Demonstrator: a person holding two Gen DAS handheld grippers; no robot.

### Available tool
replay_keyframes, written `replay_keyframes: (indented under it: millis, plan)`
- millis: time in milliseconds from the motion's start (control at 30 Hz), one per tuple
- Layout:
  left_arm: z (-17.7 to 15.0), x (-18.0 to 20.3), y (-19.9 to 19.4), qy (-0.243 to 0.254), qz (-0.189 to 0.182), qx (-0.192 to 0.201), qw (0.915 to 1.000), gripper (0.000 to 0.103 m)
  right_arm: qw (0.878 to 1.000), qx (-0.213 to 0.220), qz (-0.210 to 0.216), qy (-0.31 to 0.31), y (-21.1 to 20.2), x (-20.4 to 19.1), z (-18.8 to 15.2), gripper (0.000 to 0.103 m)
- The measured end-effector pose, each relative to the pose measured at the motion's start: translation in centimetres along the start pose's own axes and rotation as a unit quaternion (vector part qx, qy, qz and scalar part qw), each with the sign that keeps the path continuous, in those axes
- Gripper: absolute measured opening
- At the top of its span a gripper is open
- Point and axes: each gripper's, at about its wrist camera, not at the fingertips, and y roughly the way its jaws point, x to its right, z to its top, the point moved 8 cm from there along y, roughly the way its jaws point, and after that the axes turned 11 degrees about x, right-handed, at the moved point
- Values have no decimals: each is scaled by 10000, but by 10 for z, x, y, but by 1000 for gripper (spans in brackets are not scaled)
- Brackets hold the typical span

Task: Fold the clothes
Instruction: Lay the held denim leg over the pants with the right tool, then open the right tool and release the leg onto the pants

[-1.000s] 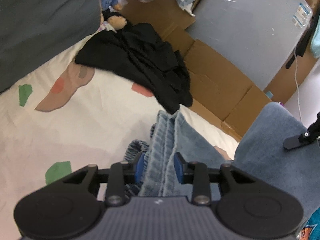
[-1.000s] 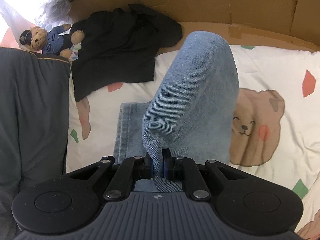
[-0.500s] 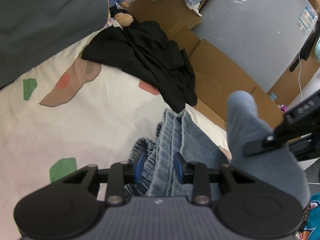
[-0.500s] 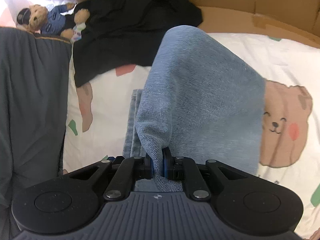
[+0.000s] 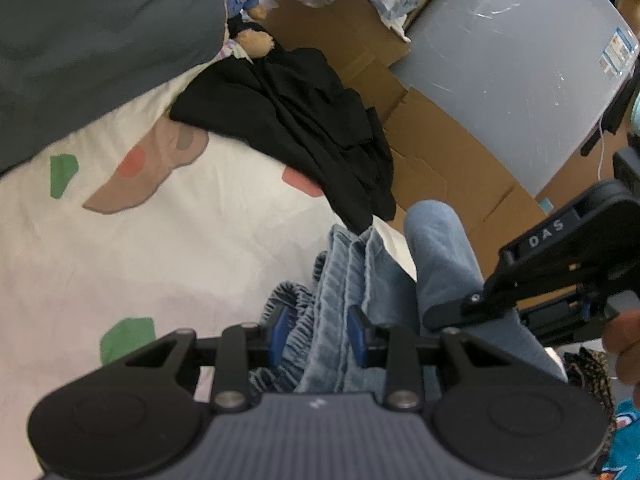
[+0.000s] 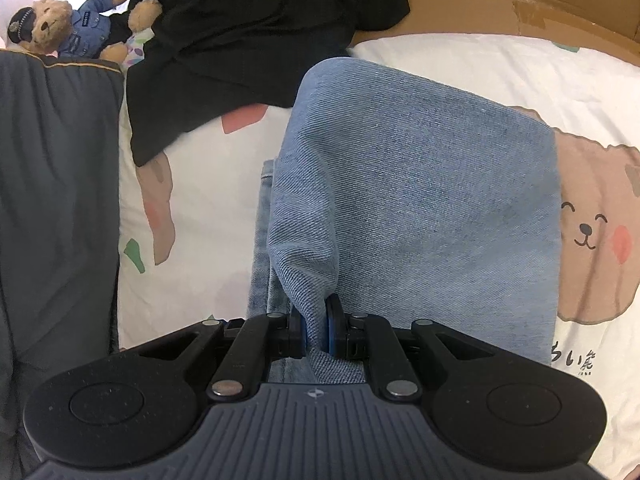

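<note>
Your left gripper (image 5: 316,334): fingers closed on a thick bunch of the blue jeans (image 5: 340,280), with the gathered elastic waistband (image 5: 288,304) bulging out past the left finger and the folded denim layers running forward from between the blue pads (image 5: 277,334). Your right gripper (image 6: 316,330): fingers pinched nearly together on a fold of the same jeans (image 6: 420,200); the cloth rises ahead of the fingertips as a broad draped panel and spreads to their right, while a narrower strip of denim lies flat on the bed just left of them. In the left wrist view, your right gripper (image 5: 560,264) sits to the right of the left fingers, its tip against the raised denim, with part of your hand (image 5: 624,344) on its handle. Bed sheet (image 6: 480,64): white, printed with bear faces and coloured patches, under the jeans. Black garment (image 6: 248,28): crumpled, well ahead and left of the right fingers. Teddy bear (image 6: 60,28) in blue uniform: beside it, further left. Dark grey cushion (image 6: 56,184): far left. Cardboard (image 5: 432,152): beyond the bed edge.
</note>
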Motion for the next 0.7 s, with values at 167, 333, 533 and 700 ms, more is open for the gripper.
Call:
replay_keyframes:
  millis: [167, 333, 533, 700]
  plan:
    - [4, -6, -2, -93, 56, 77, 9999, 34, 10000, -7, -64, -43, 11, -6, -4, 8]
    - [6, -9, -2, -120, 90, 105, 9998, 34, 9999, 2, -112, -33, 22, -10, -8, 9]
    - [7, -12, -3, -185, 128, 137, 9997, 34, 9999, 31, 11, -134, 17, -16, -8, 10]
    - [3, -9, 0, -132, 89, 32, 9999, 34, 9999, 67, 124, -91, 8, -19, -4, 10]
